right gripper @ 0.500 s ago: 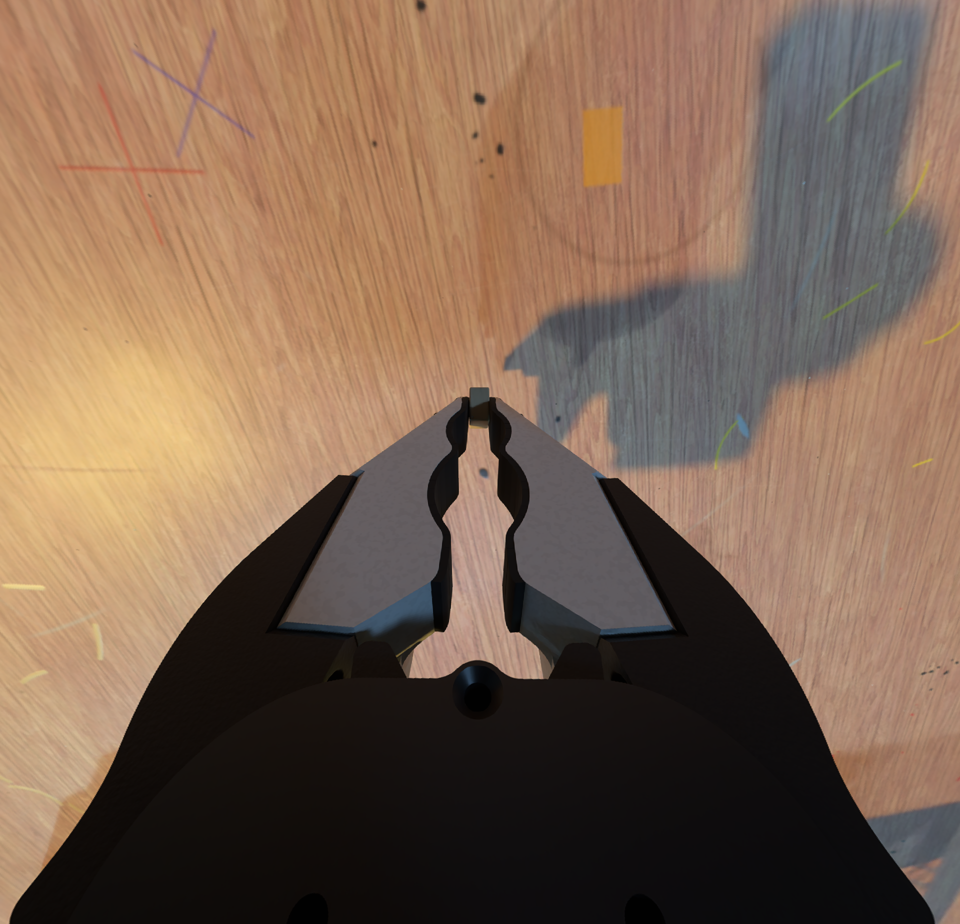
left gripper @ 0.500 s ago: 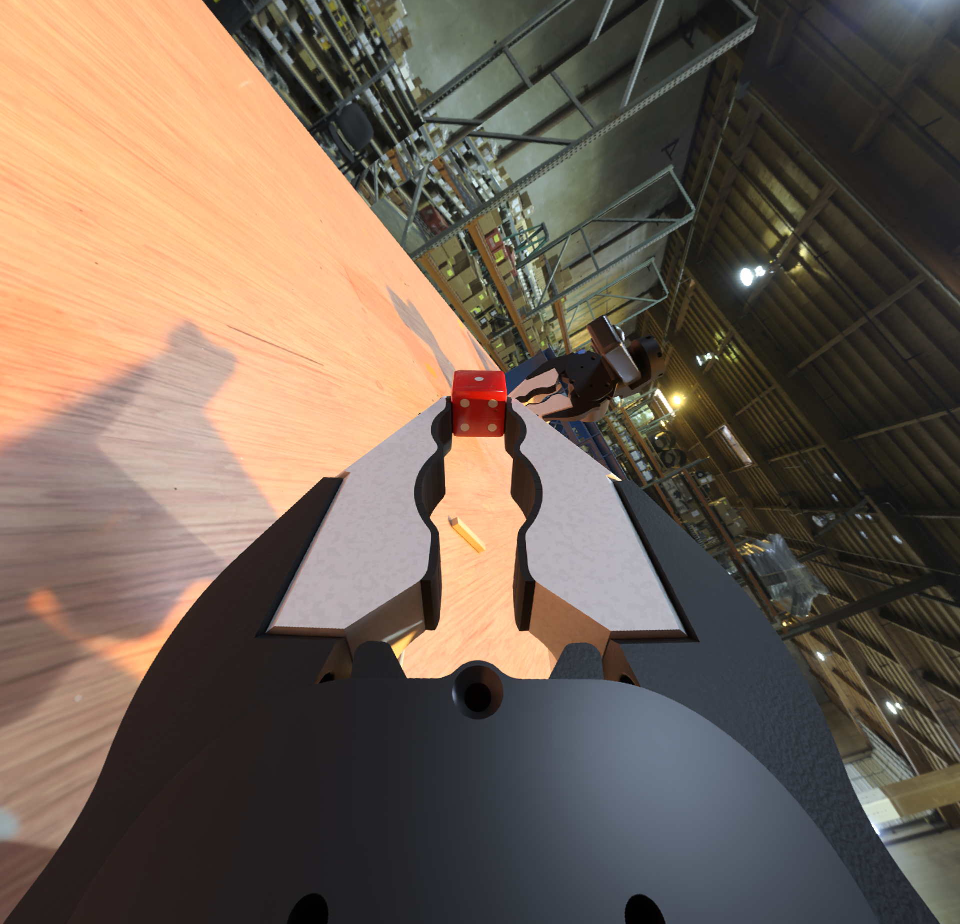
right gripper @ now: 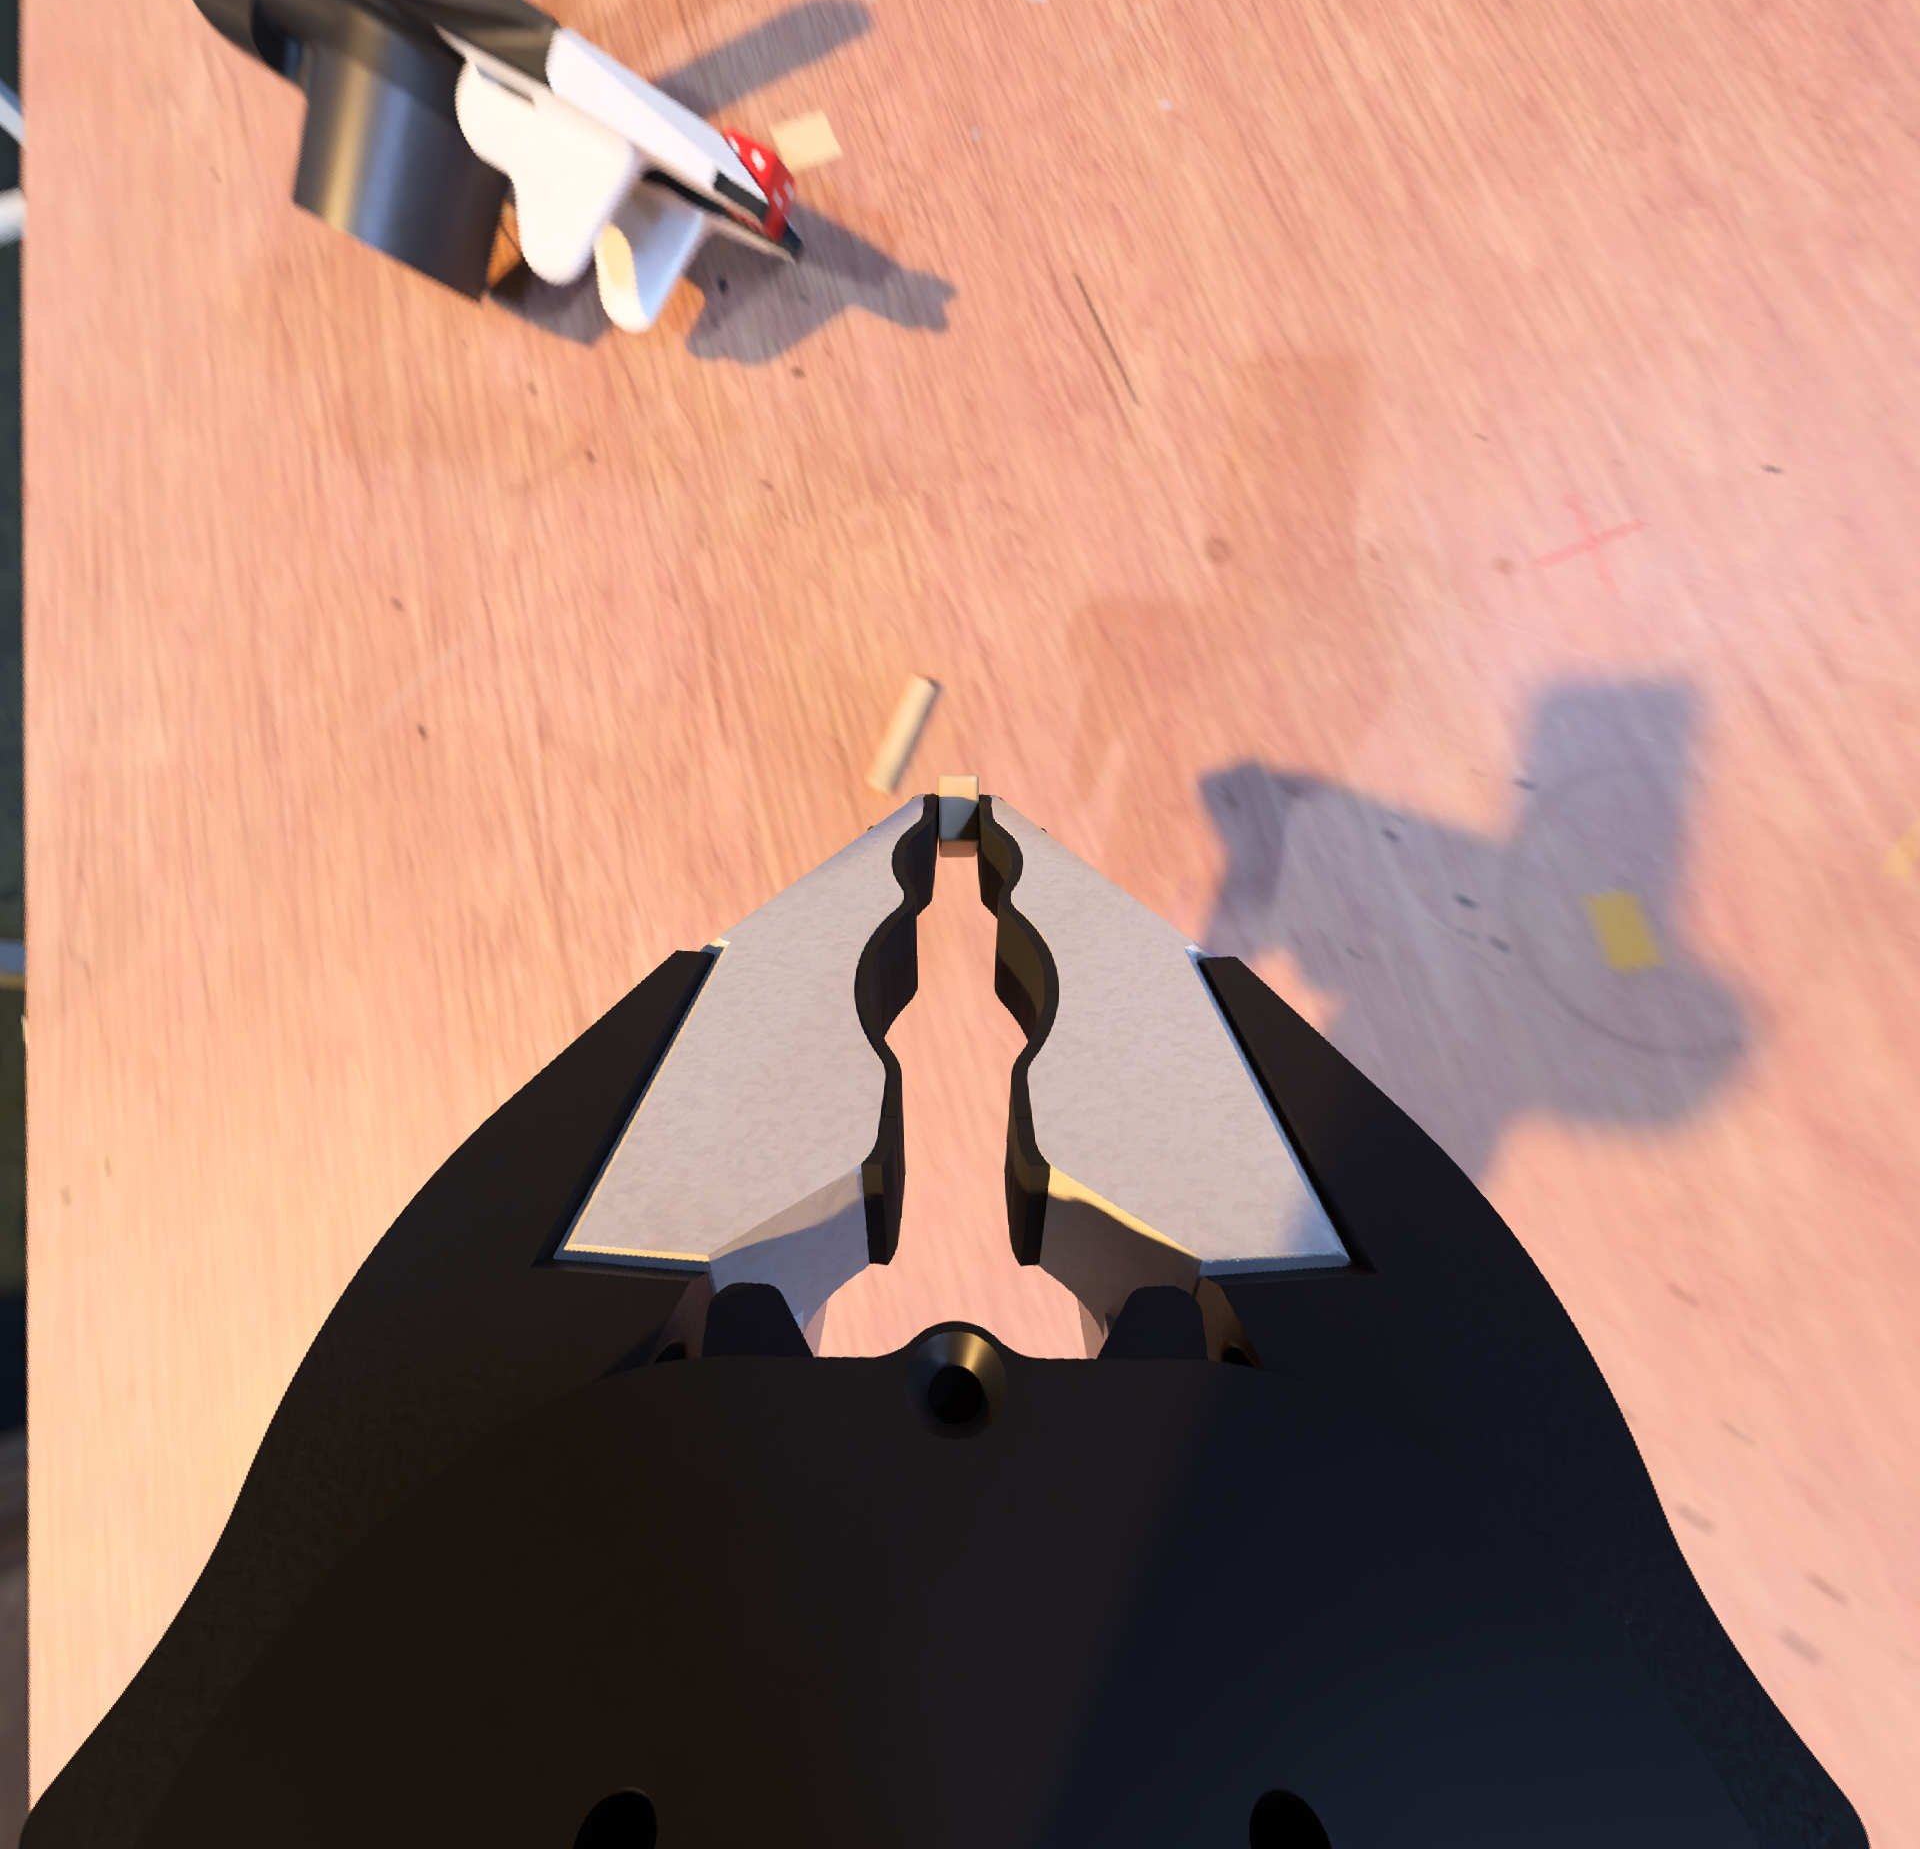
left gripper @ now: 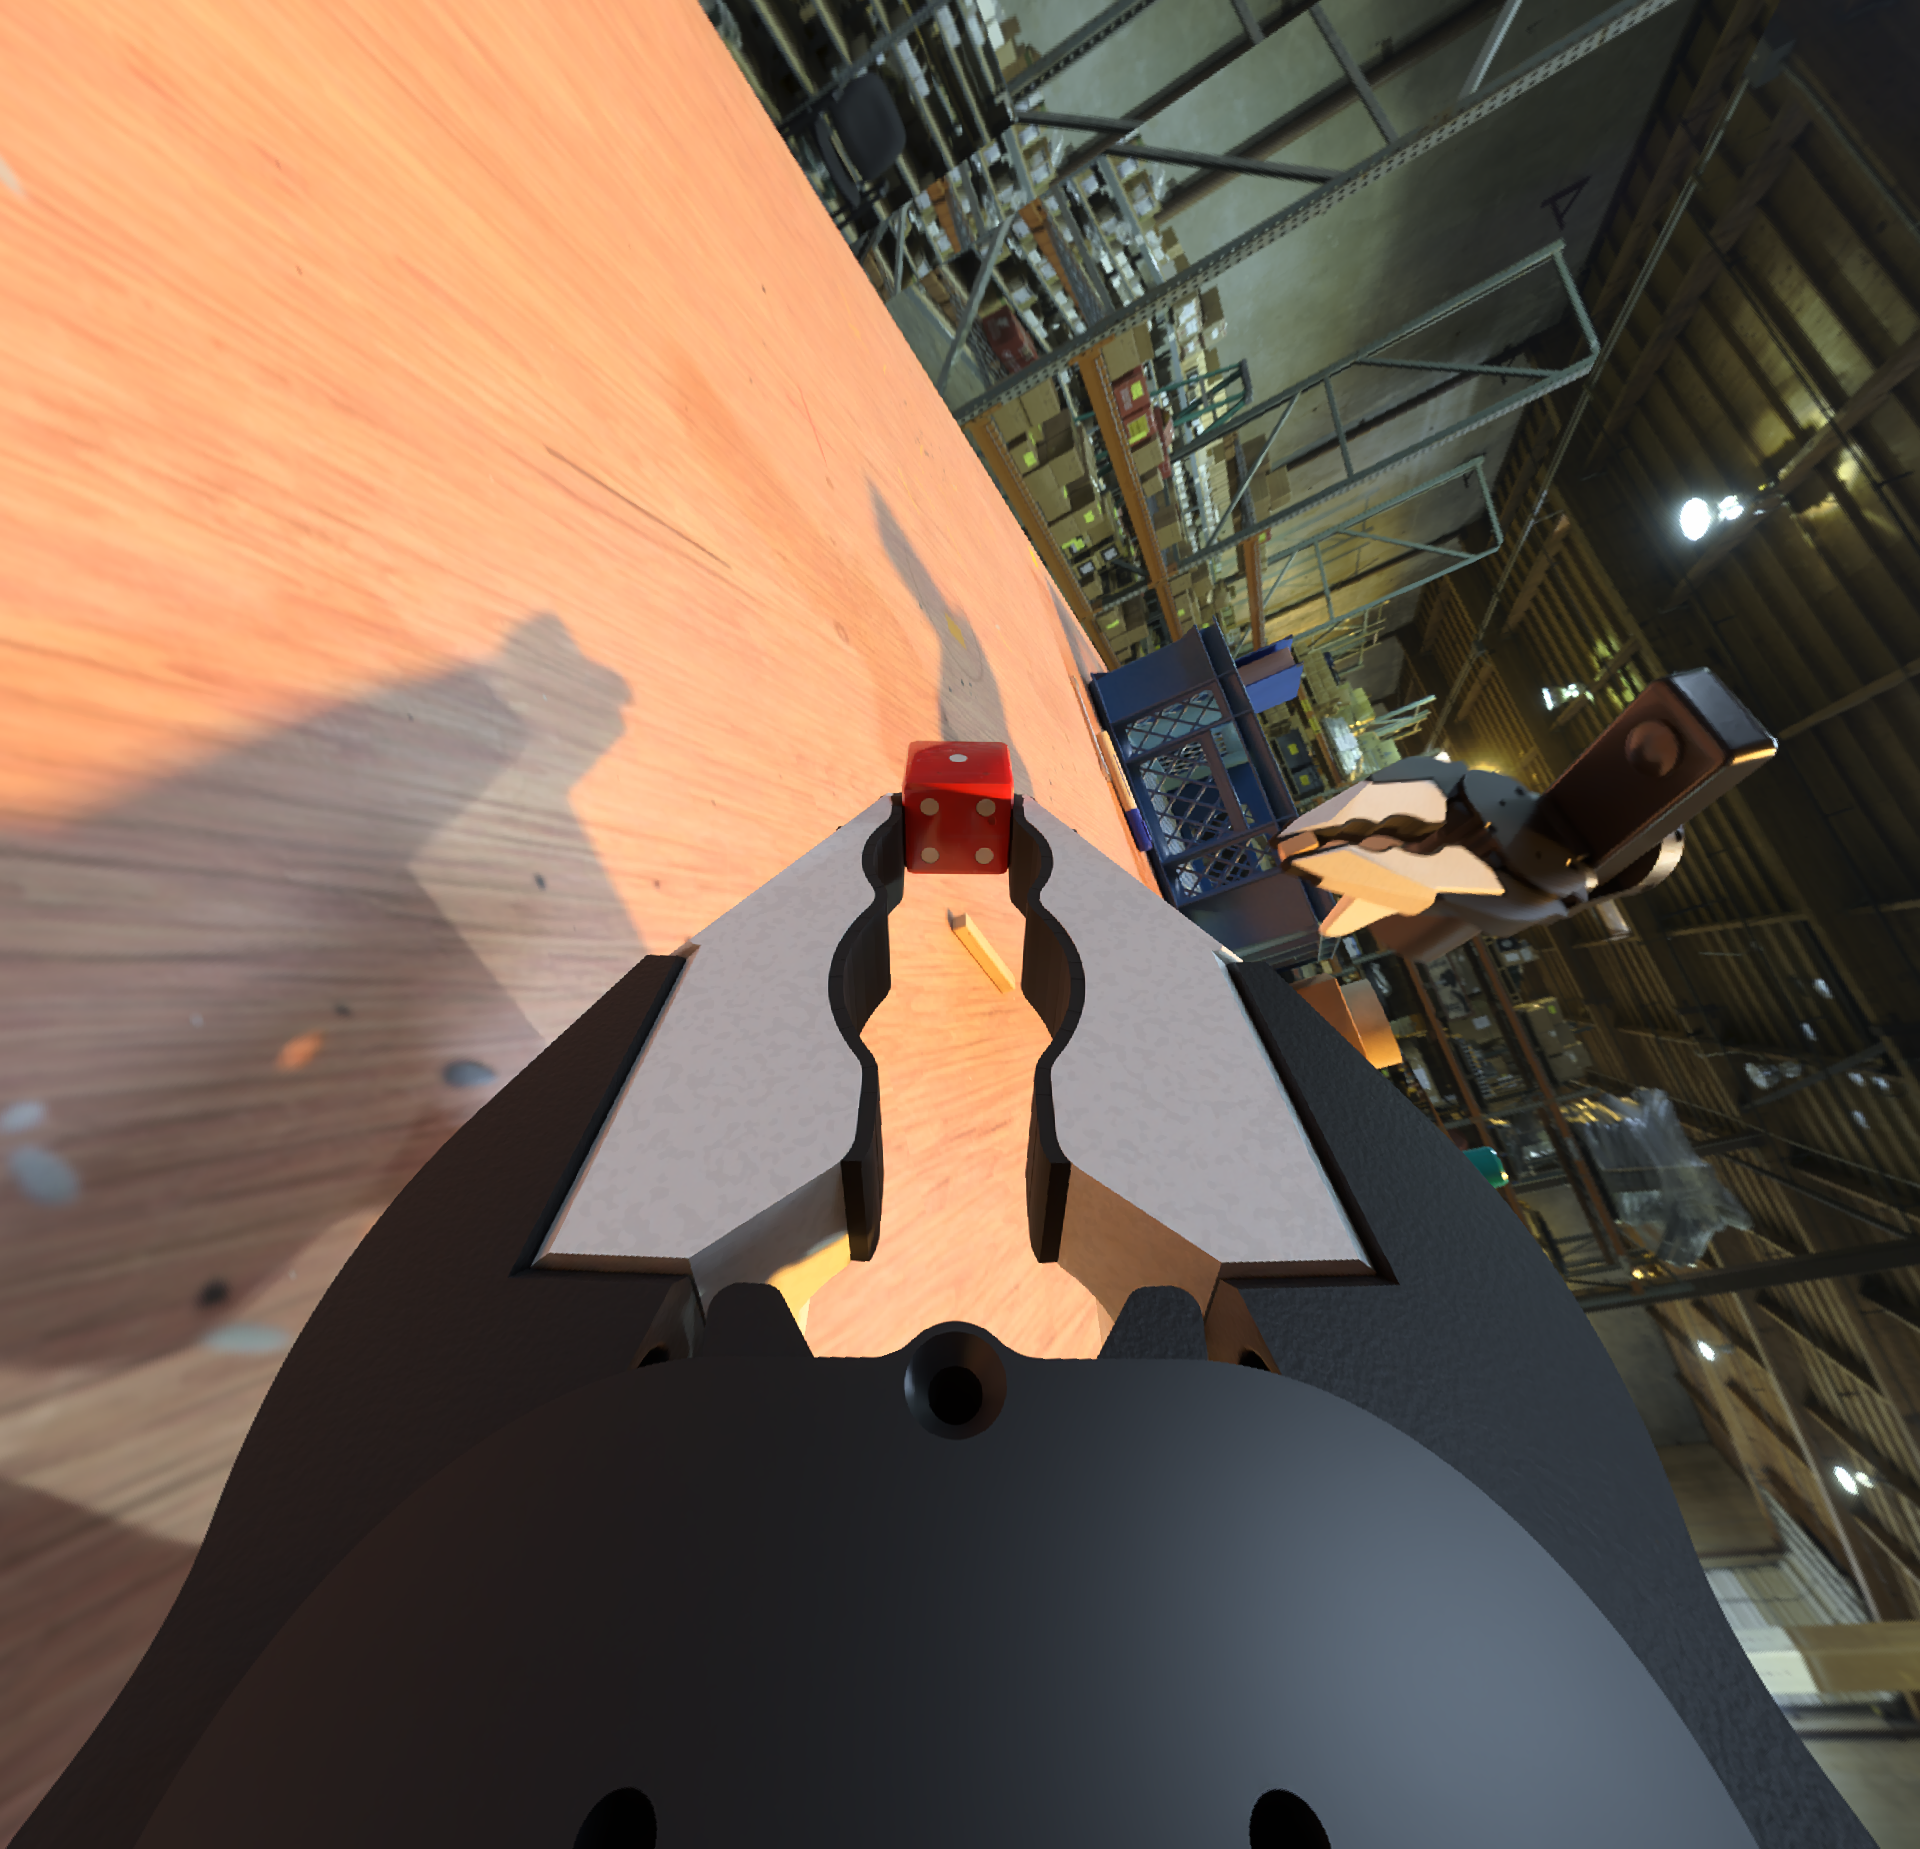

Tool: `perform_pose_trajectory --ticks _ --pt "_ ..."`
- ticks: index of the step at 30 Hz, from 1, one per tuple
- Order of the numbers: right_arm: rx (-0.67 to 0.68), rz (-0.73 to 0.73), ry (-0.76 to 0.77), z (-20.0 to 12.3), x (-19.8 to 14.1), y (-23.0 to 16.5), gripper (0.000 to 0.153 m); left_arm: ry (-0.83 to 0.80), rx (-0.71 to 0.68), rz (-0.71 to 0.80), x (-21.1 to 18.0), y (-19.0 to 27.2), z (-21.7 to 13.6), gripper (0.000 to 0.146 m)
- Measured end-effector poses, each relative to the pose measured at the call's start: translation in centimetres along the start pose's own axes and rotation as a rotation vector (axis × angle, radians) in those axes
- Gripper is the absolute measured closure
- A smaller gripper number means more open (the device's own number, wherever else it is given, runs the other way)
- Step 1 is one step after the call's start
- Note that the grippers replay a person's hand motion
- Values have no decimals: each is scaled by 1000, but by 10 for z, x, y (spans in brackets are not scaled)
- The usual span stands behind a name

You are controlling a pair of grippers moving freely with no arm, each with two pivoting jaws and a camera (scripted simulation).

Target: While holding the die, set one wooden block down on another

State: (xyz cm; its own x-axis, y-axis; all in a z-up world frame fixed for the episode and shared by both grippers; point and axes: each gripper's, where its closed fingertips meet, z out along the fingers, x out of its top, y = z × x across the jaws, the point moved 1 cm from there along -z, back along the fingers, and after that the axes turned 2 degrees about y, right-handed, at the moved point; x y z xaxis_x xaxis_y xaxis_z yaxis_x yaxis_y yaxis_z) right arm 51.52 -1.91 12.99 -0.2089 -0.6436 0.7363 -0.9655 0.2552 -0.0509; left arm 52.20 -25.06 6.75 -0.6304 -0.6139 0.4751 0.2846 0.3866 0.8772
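Observation:
My left gripper is shut on a red die with pale pips, held at the fingertips above the wooden table. The right wrist view shows this gripper with the die at the upper left. My right gripper is shut on a small pale wooden block, held above the table. A second long wooden block lies flat on the table just beyond and left of my right fingertips. It also shows in the left wrist view, between my left fingers. The right gripper hangs off to the right there.
A blue crate and warehouse shelving lie beyond the table edge in the left wrist view. Yellow tape patches and a red cross mark are on the table. The table's left edge runs down the right wrist view.
The right gripper has swung round with its block, so the lying block and the left gripper came into its view. In the left wrist view the right gripper has shifted rightward.

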Motion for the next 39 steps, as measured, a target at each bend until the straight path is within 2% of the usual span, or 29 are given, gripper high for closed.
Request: perform_pose_trajectory --ticks 3,6,11,15,24,34,39 --pt "-15 57 46 43 2 -26 146 -19 -4 -33 -7 1 -4 127" --pt "-64 132 20 83 -9 -33 146 -35 -12 -55 -13 2 -10 127" --pt "-212 189 -64 113 -30 -23 146 -62 -45 -70 -16 5 -17 127" --pt "-252 215 -82 123 -38 -22 146 -76 -71 -81 -17 7 -21 127" --pt "-249 306 31 127 -38 -19 142 -82 -110 -113 -15 8 -25 127" --pt "-360 282 130 123 -22 -6 133 -74 -128 -144 -12 8 -25 127" --pt "-419 243 95 133 -9 -1 132 -70 -131 -143 -12 9 -25 127"
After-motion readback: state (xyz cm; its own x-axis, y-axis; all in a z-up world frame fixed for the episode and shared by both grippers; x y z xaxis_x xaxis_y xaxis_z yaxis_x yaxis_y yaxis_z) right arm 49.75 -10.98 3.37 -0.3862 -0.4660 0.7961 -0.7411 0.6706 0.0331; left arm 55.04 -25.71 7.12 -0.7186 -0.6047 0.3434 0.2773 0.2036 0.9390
